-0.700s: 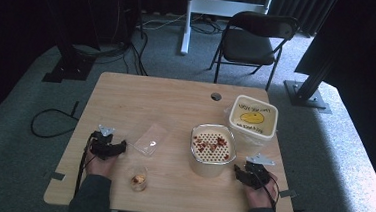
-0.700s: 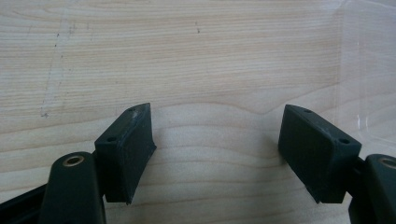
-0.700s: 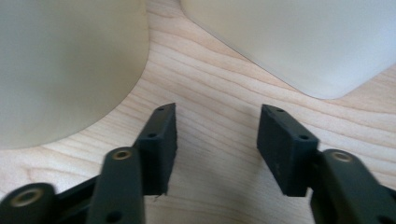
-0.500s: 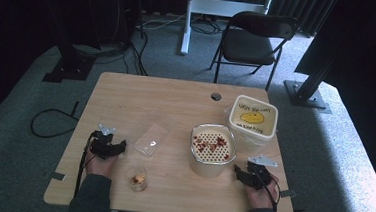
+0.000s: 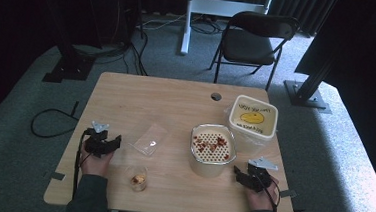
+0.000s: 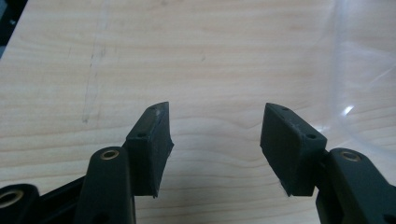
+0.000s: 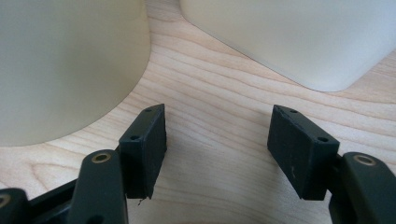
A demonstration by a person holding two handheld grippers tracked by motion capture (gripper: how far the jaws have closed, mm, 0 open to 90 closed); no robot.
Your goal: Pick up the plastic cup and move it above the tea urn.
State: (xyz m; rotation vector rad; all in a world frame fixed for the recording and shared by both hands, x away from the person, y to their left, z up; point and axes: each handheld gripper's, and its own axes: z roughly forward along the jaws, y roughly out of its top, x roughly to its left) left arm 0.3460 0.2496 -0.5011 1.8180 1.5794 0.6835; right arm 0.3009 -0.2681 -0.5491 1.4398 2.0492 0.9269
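My left gripper (image 5: pixel 109 142) rests near the table's left front edge, held in a hand. Its jaws are open over bare wood (image 6: pixel 215 112), with nothing between them. A clear plastic lid (image 5: pixel 149 139) lies just to its right, and its edge (image 6: pixel 362 84) is visible in the left gripper view. My right gripper (image 5: pixel 245 173) sits at the right front, open and empty (image 7: pixel 218 112). It points between an open cream tub (image 5: pixel 213 149) (image 7: pixel 70 60) holding red bits and a closed tub (image 5: pixel 253 118) (image 7: pixel 289 32) with a yellow face on its lid.
A small glass cup (image 5: pixel 136 178) with reddish contents stands near the front edge between the two hands. The wooden table (image 5: pixel 151 96) has a cable hole (image 5: pixel 216 96) at the back. A folding chair (image 5: pixel 253 40) stands on the carpet behind it.
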